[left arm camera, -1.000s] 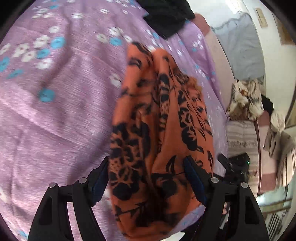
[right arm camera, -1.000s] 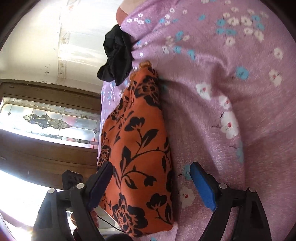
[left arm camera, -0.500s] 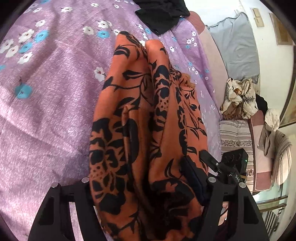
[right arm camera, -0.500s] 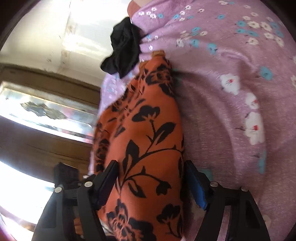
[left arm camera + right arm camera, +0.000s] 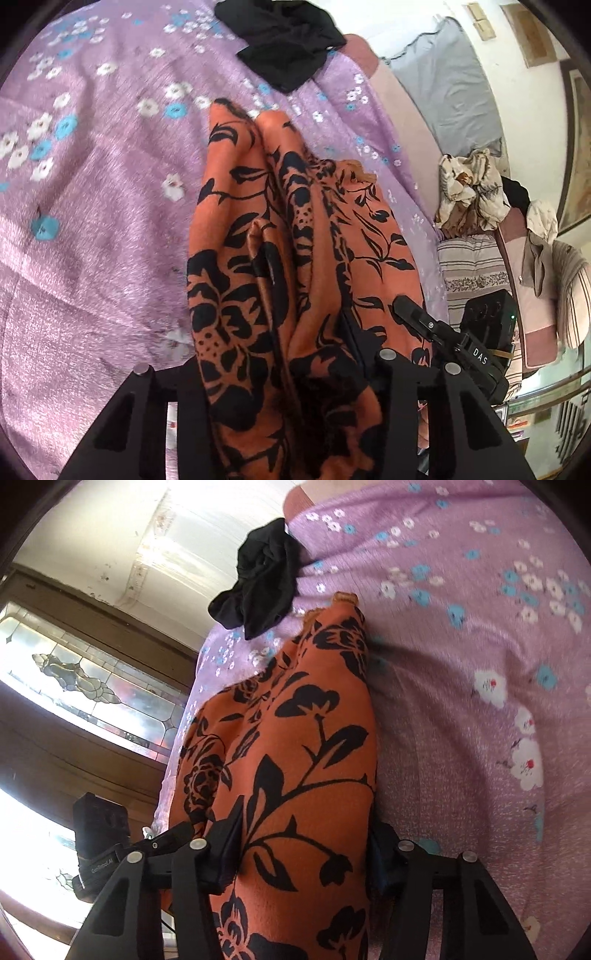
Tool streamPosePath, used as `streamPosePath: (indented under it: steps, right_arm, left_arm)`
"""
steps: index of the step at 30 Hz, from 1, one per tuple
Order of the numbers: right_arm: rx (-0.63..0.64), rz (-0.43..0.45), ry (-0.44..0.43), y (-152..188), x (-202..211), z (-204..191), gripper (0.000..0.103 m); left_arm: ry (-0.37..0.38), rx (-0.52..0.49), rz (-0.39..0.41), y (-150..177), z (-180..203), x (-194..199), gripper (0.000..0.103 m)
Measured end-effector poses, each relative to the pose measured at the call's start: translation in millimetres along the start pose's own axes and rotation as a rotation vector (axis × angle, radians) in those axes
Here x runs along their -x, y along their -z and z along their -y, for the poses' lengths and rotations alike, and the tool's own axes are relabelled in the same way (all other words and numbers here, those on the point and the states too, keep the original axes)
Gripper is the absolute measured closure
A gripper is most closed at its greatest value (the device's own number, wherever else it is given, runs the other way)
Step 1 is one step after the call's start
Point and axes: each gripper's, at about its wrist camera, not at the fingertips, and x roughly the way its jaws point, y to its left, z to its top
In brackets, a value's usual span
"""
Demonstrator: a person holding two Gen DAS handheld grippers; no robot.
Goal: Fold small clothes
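An orange garment with black flowers (image 5: 332,229) lies in a long bunch on the purple flowered bedspread (image 5: 92,221). In the left wrist view its near end is gathered up over and between my left gripper's (image 5: 310,295) fingers; the jaws are closing and press on the cloth. In the right wrist view the same orange garment (image 5: 295,738) runs between my right gripper's (image 5: 304,830) fingers, whose jaws are also closing and touch it on both sides. The far end of the garment still rests on the bedspread (image 5: 461,627).
A crumpled black garment (image 5: 284,48) (image 5: 262,587) lies on the bed just beyond the orange one. A heap of pale clothes (image 5: 469,184) and striped cushions (image 5: 472,266) sit off the bed's right side. A leaded glass window (image 5: 85,683) stands to the left.
Both grippers' jaws have narrowed from wide open onto the orange garment. Its near end has been bunched and lifted, filling more of both views.
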Motion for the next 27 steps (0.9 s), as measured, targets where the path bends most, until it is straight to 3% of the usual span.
streamPosePath:
  steps: [7,14,21,27]
  right_arm:
    - [0.044,0.110,0.024,-10,51,-1,0.046]
    - [0.033,0.222,0.059,-13,114,25,0.046]
    - [-0.024,0.257,0.098,-1,152,64,0.046]
    - [-0.049,0.235,0.103,6,152,89,0.046]
  left_arm:
    - [0.055,-0.092,0.026,-3,52,-11,0.058]
    - [0.101,-0.203,0.019,-2,108,-41,0.058]
    - [0.078,-0.272,-0.045,12,137,-69,0.058]
    - [0.009,-0.287,-0.069,22,137,-79,0.058]
